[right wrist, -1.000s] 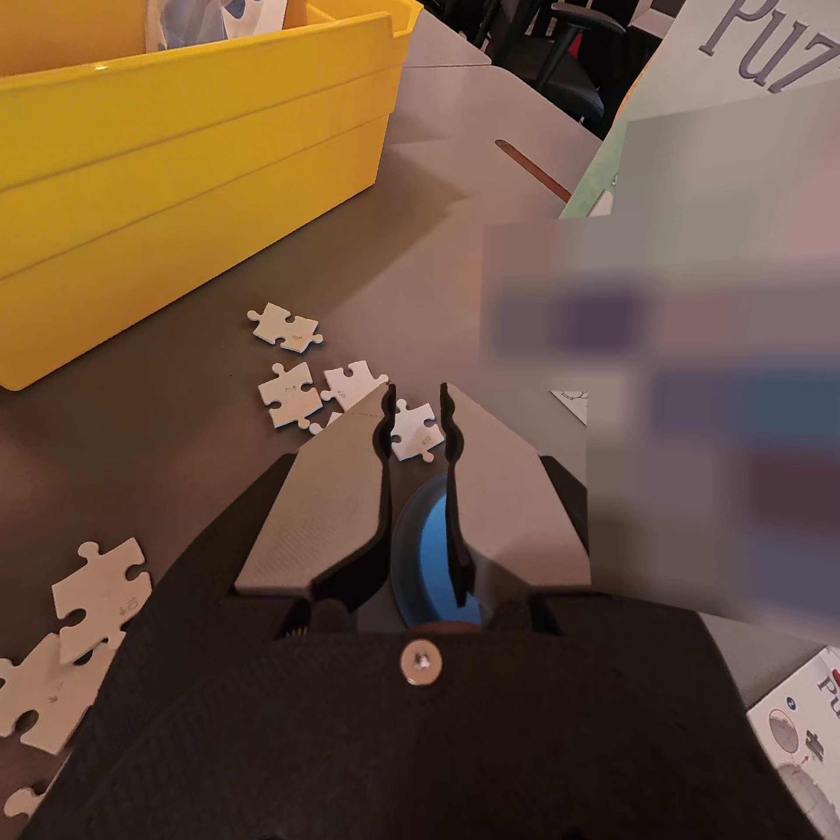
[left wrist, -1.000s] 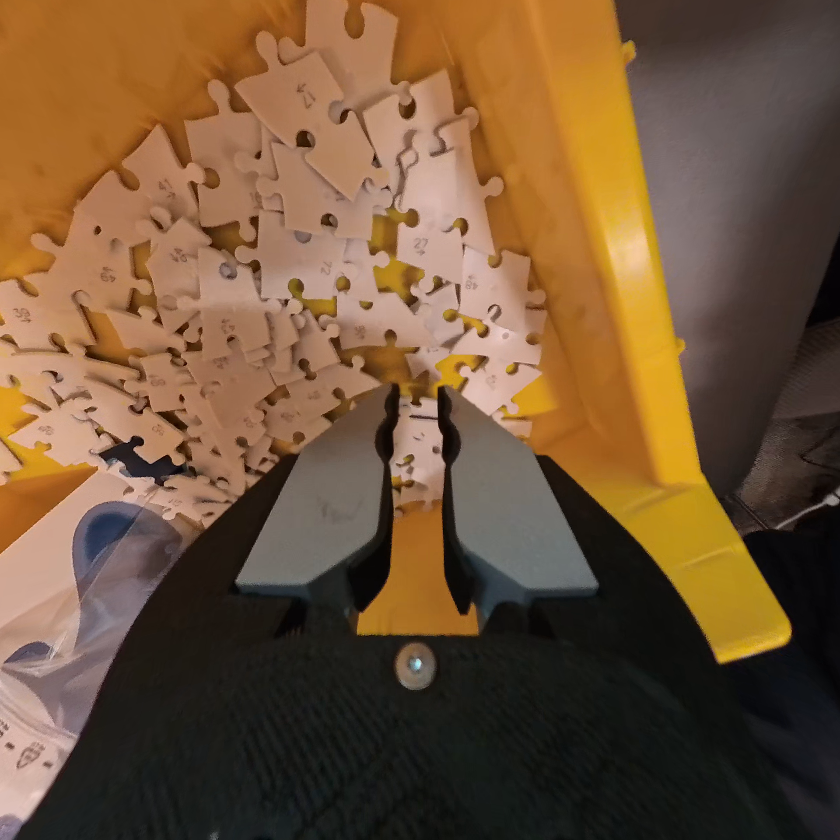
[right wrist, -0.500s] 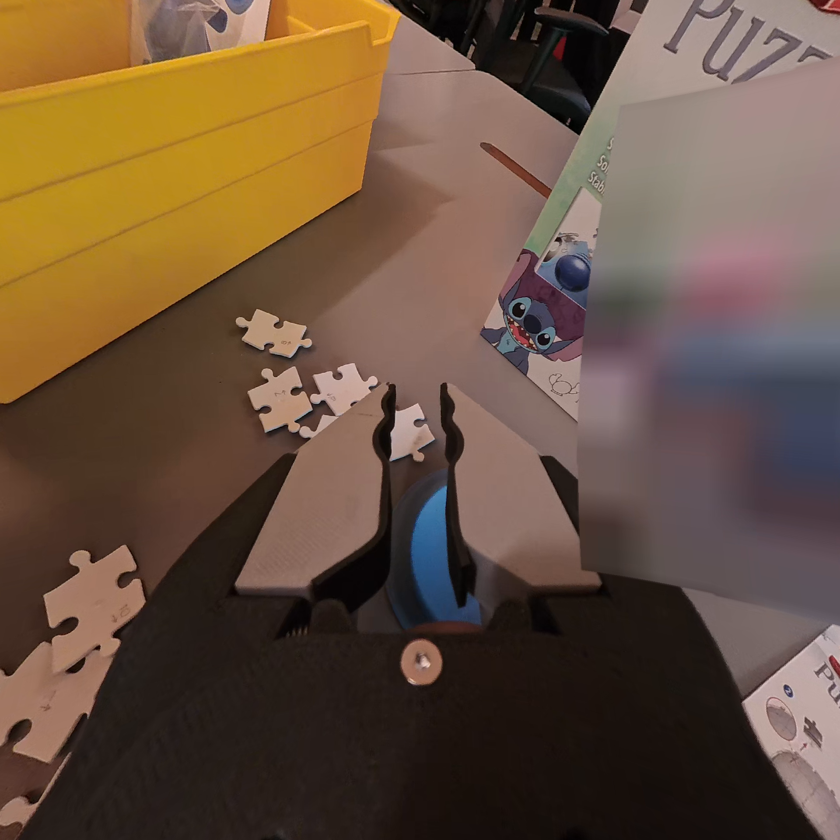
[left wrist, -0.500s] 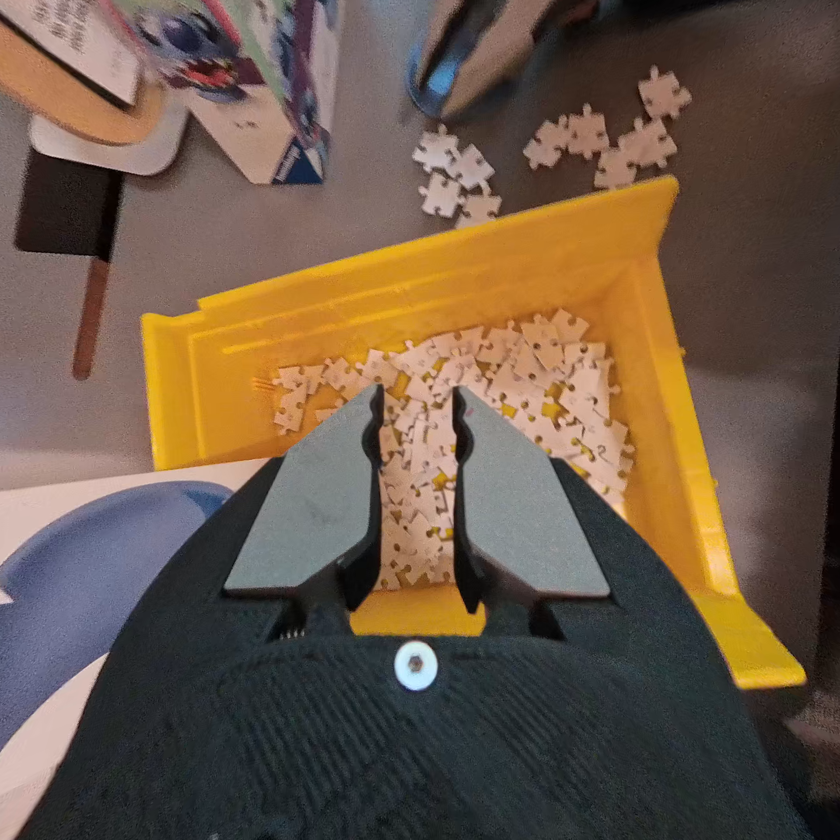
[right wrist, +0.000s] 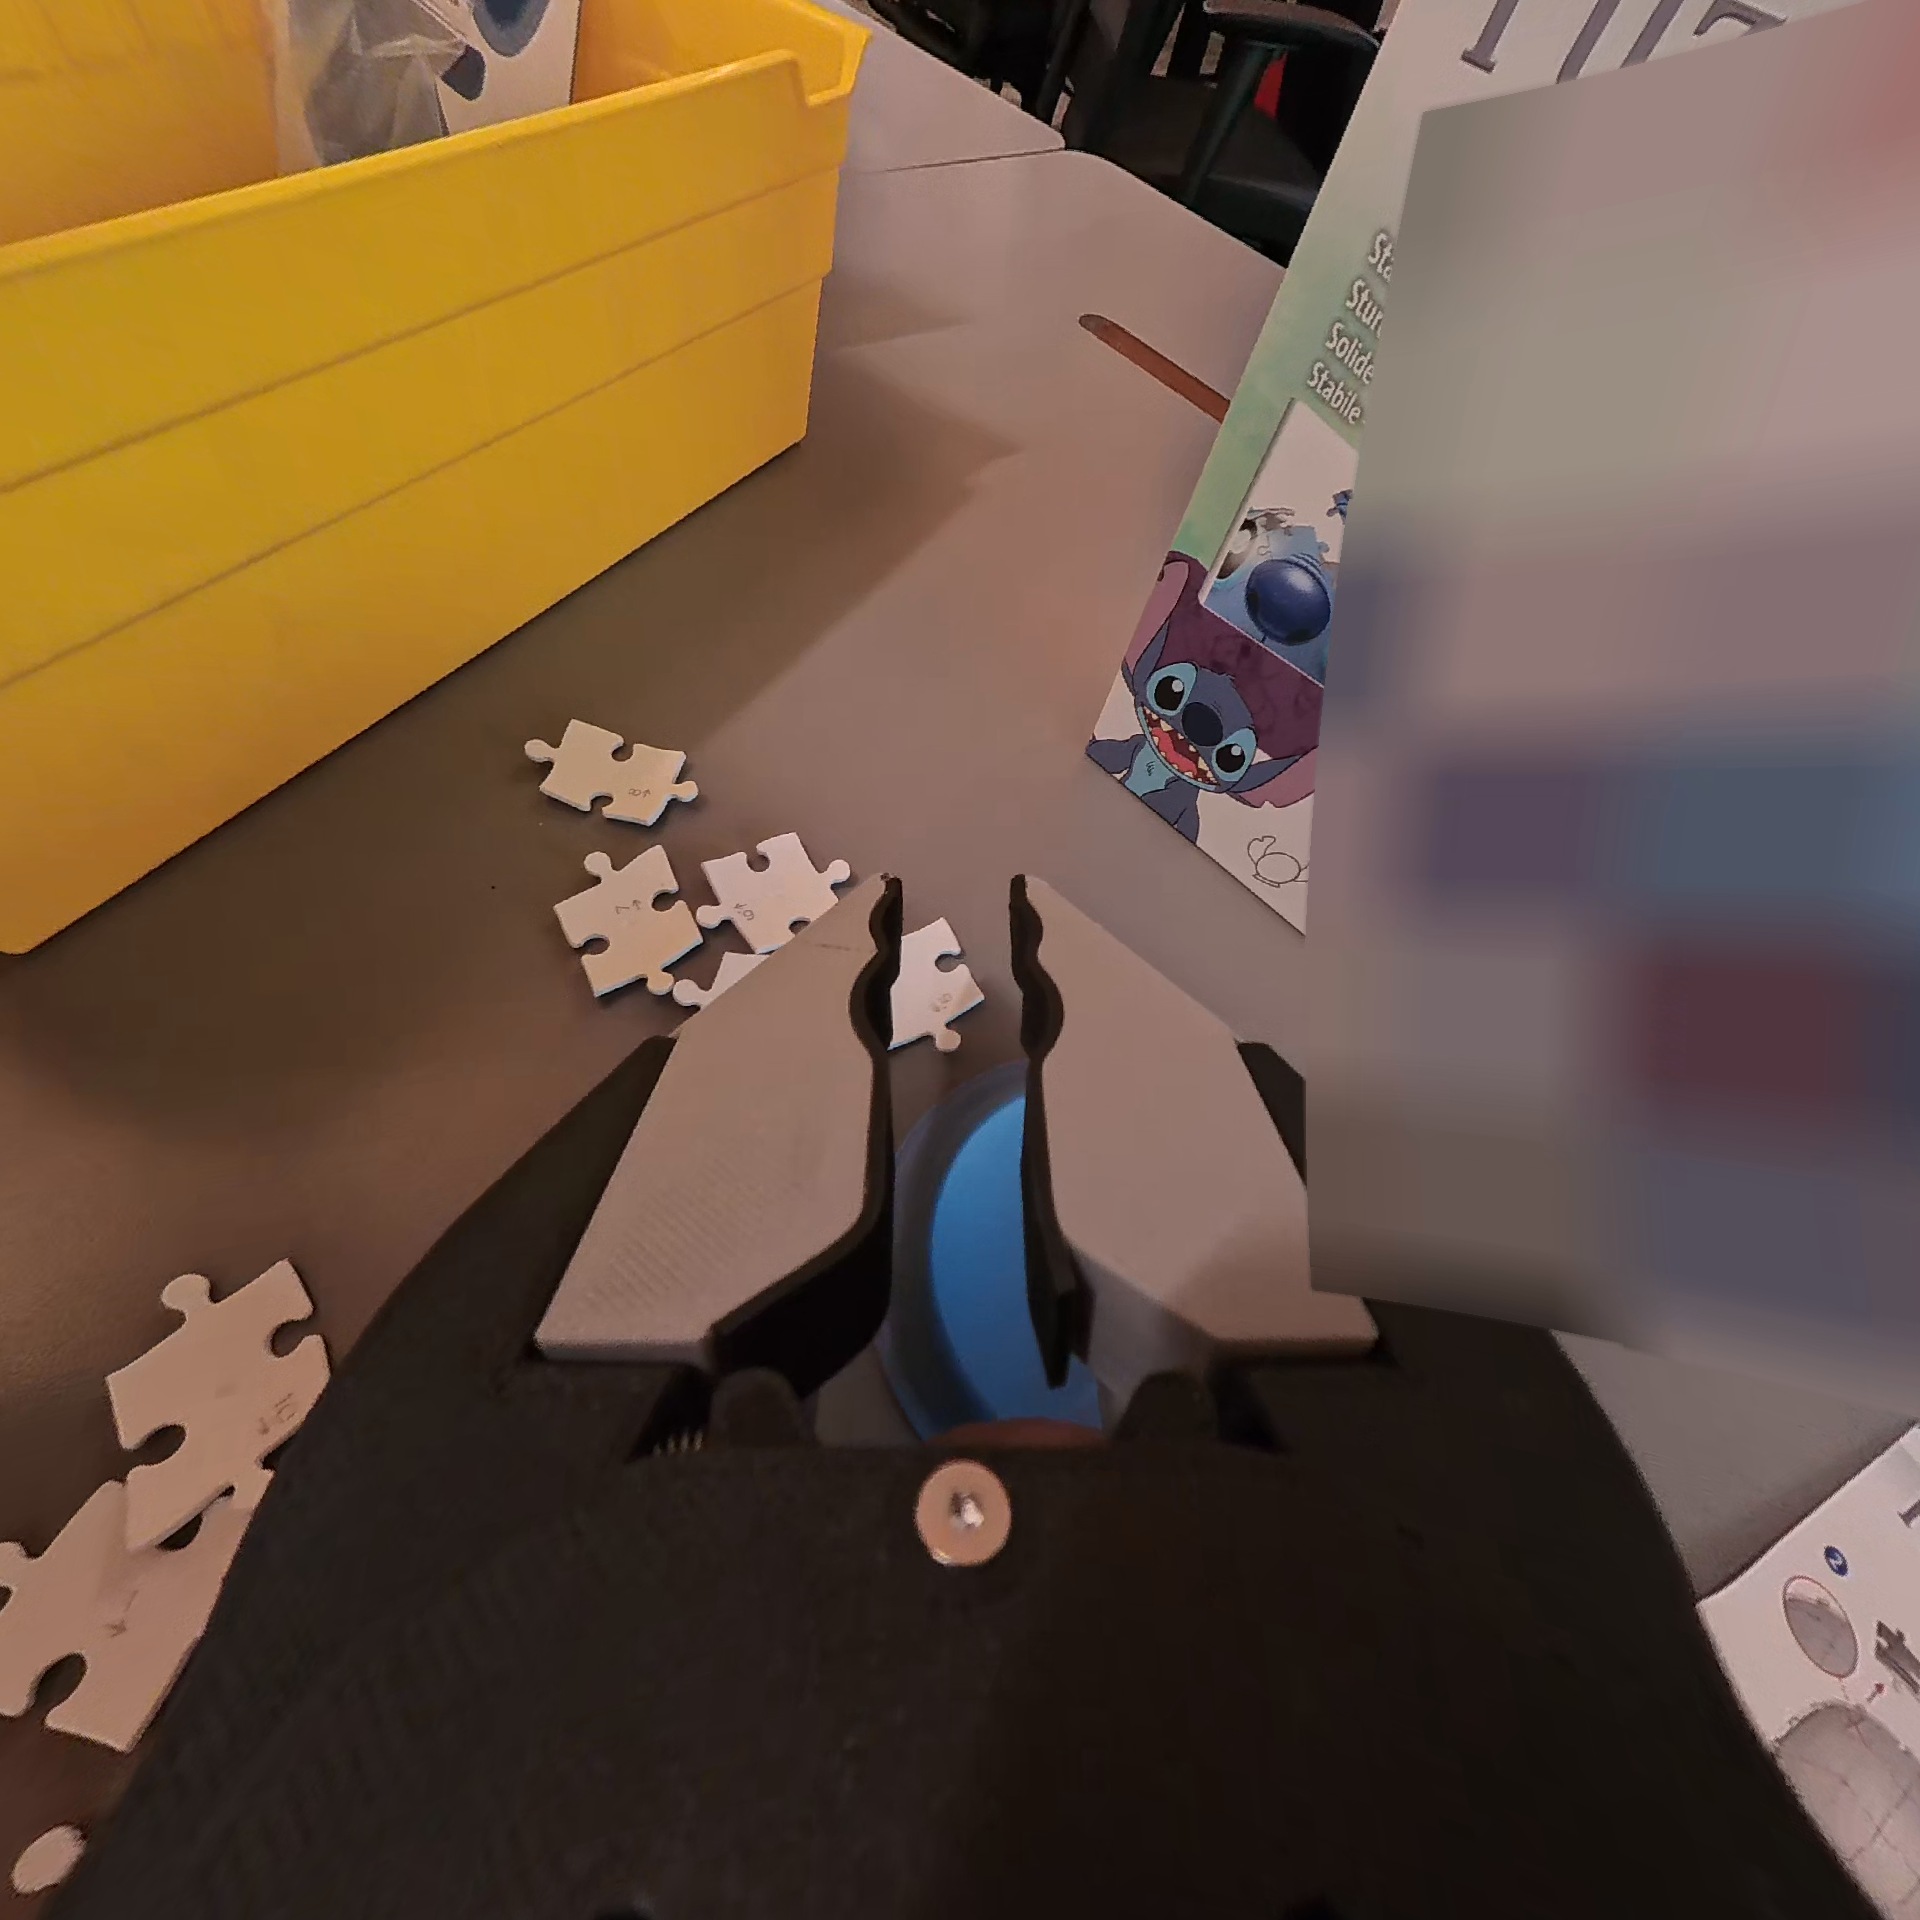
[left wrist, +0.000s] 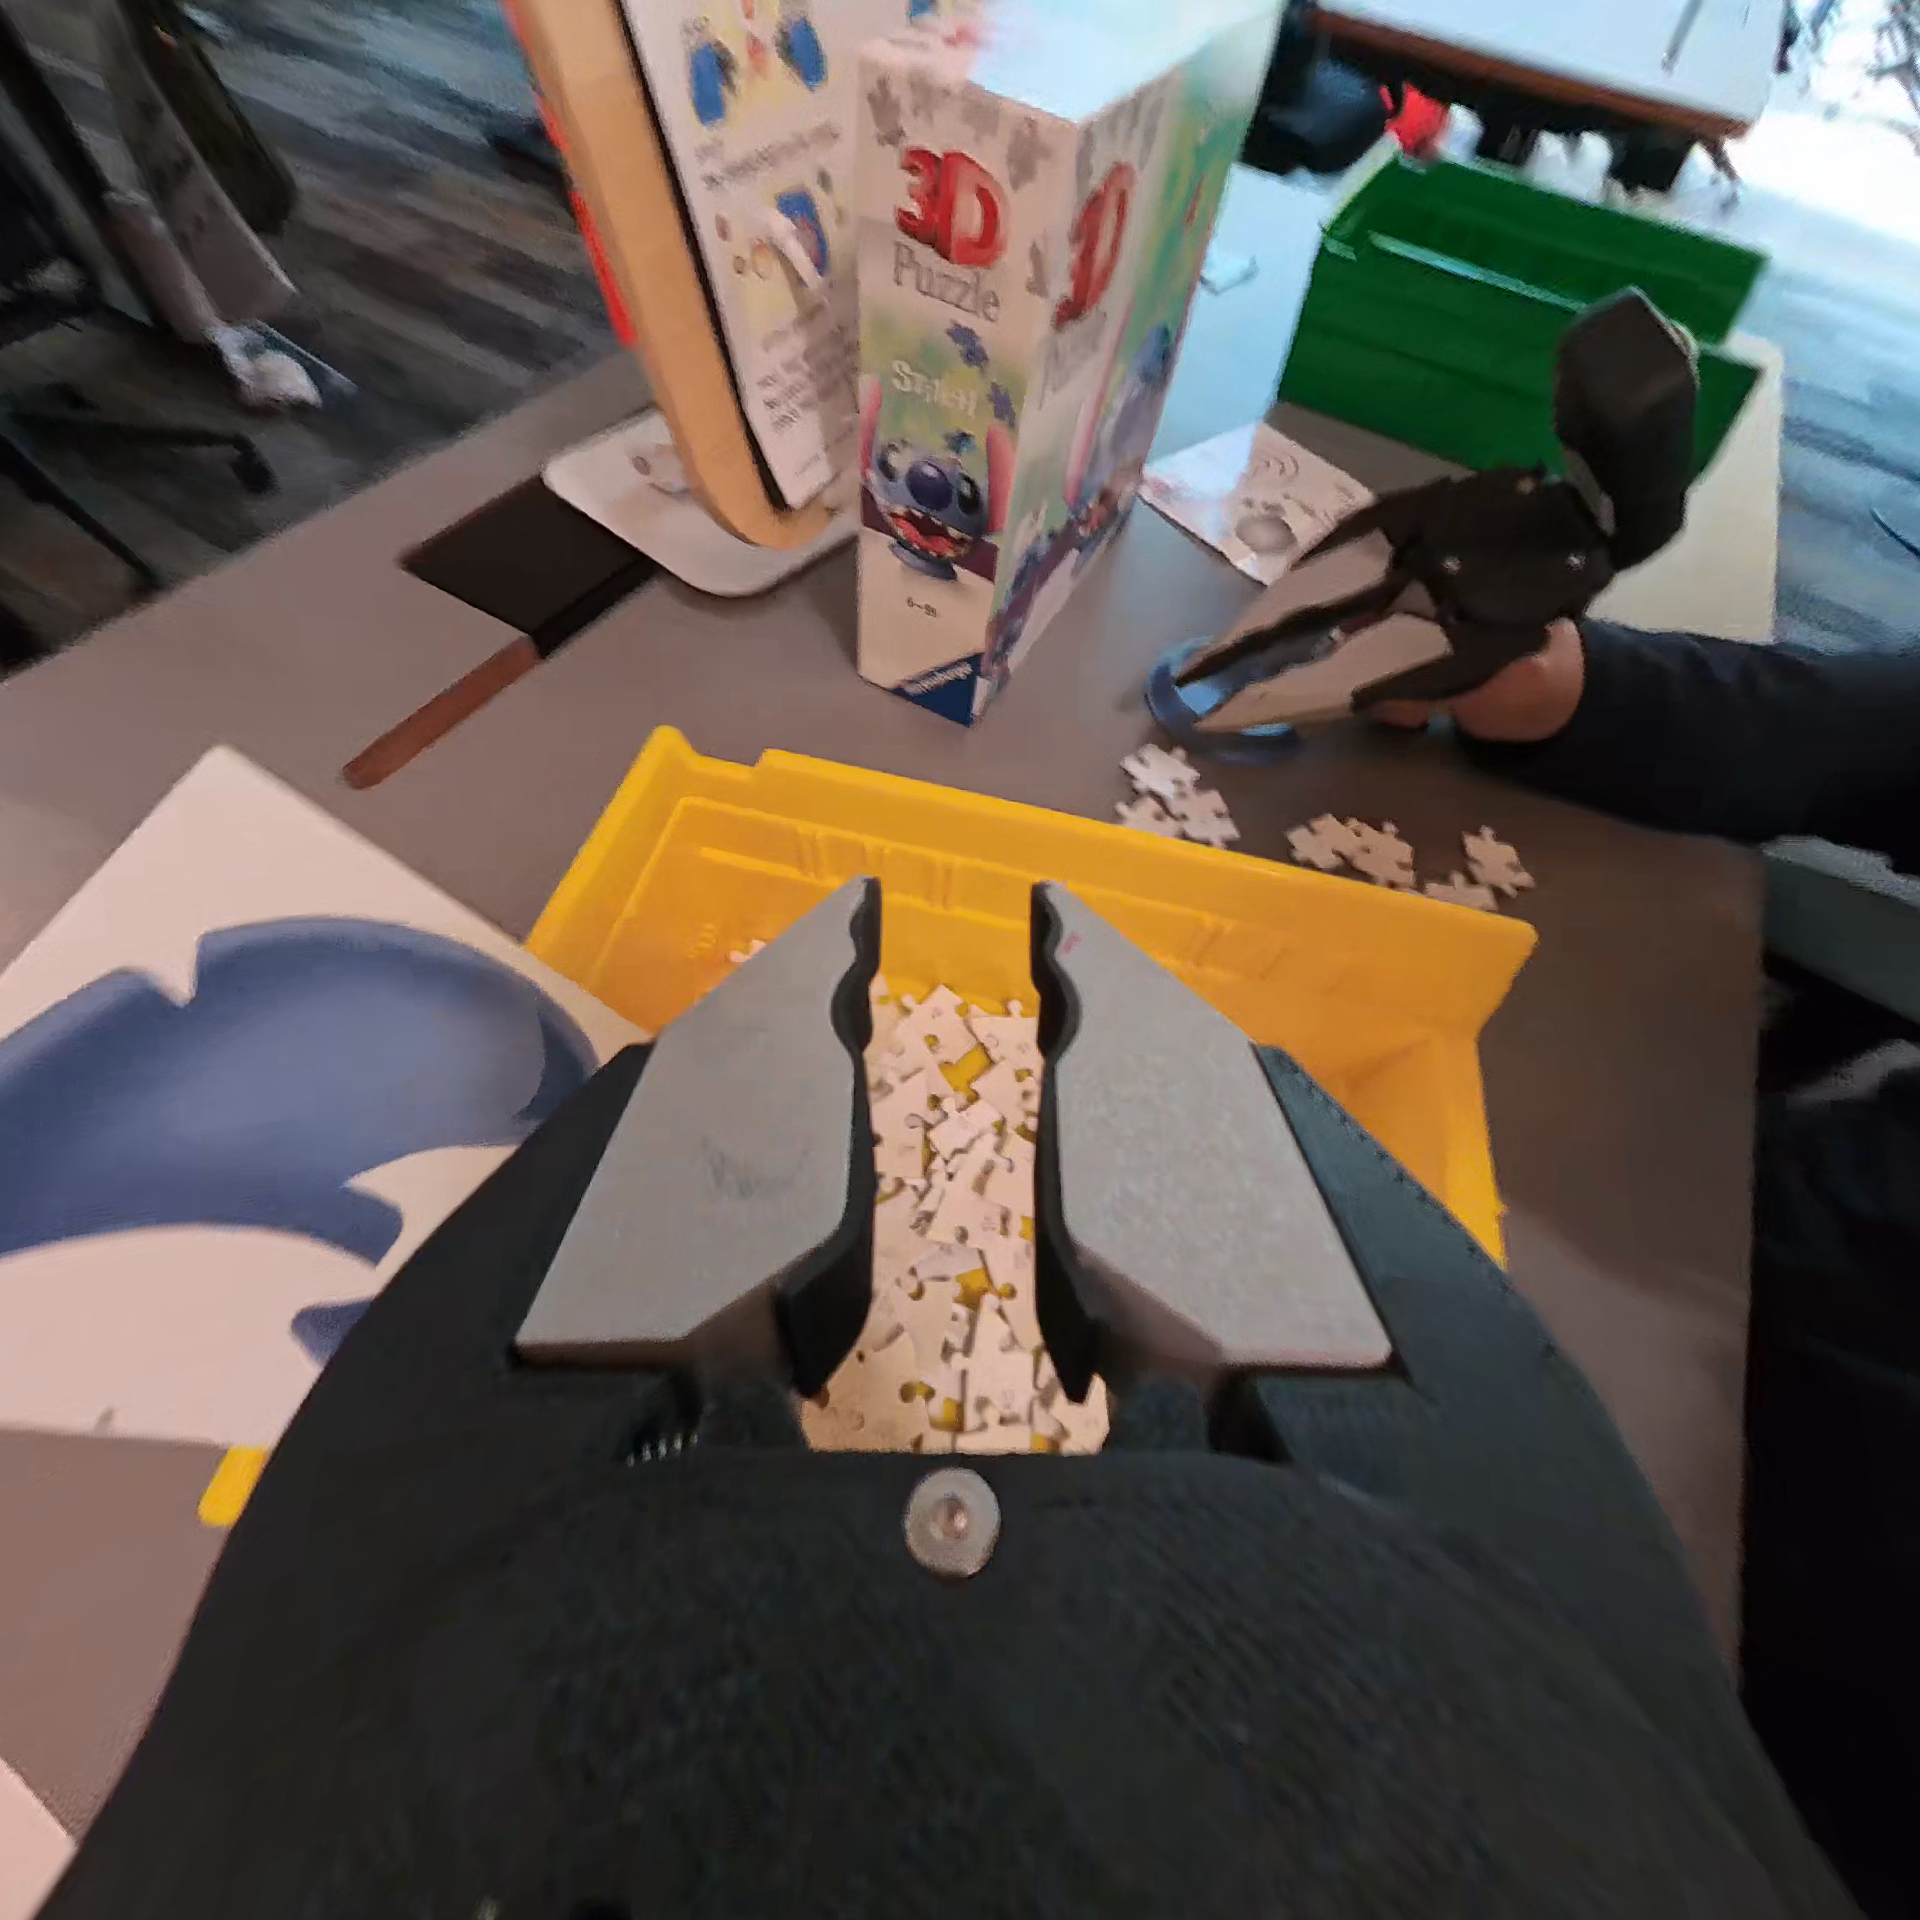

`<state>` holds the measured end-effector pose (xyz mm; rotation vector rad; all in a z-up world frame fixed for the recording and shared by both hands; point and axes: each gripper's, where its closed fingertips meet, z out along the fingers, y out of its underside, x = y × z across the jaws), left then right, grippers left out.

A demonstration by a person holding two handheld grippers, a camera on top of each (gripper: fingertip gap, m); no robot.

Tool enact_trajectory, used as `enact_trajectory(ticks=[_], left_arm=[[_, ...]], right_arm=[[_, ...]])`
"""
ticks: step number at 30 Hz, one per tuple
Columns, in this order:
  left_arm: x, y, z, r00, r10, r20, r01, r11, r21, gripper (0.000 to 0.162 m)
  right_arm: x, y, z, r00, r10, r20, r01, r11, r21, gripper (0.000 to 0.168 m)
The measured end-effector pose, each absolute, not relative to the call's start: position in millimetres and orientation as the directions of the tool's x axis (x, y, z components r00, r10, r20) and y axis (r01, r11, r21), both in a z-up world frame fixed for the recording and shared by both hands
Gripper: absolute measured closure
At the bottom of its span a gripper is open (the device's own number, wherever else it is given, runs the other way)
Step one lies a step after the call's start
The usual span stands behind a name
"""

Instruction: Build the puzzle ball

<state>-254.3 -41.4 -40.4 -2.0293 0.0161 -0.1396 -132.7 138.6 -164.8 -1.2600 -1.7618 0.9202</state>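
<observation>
My left gripper (left wrist: 954, 904) is open and empty, held high over the yellow bin (left wrist: 1143, 842), which holds several white puzzle pieces (left wrist: 956, 1143). My right gripper (right wrist: 954, 894) is low over the table and shut on a blue stand ring (right wrist: 966, 1247) that sits between its fingers. The left wrist view shows this gripper (left wrist: 1195, 691) at the far right, with the ring (left wrist: 1247, 743) resting on the table. Several loose pieces (right wrist: 623, 914) lie face down just ahead of the right gripper, and they also show in the left wrist view (left wrist: 1351, 852).
An upright puzzle box (left wrist: 956, 416) stands beyond the bin, close to the right of my right gripper (right wrist: 1247, 623). A white sheet with a blue shape (left wrist: 208, 1091) lies left of the bin. An instruction leaflet (right wrist: 1829, 1662), a green bin (left wrist: 1507, 281) and a wooden stand (left wrist: 675, 260) are further off. About 25 cm separates my left fingertips from my right.
My left gripper has risen from just above the pieces in the bin to high over it, tilted up toward the table, its jaws a little wider. The right gripper has barely moved.
</observation>
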Motion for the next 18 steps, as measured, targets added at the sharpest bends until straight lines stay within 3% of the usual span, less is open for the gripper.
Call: enact_trajectory(ticks=[1,4,7,18], left_arm=[[-258,-46,-39,0.996,-0.043,0.079,0.055,-0.397,-0.916,0.138],[-261,-59,-34,1.000,-0.007,0.016,0.012,-0.335,-0.942,0.142],[-278,-68,-30,0.986,0.164,-0.038,0.010,-0.287,-0.958,0.147],[-286,-71,-56,0.967,0.255,-0.027,0.028,-0.210,-0.977,0.151]], right_arm=[[-132,138,-165,-0.217,0.961,0.172,0.407,0.249,-0.879,0.151],[-132,136,-165,-0.224,0.960,0.169,0.407,0.250,-0.878,0.151],[-132,135,-166,-0.228,0.957,0.178,0.411,0.260,-0.873,0.151],[-132,133,-169,-0.238,0.953,0.186,0.422,0.274,-0.864,0.150]])
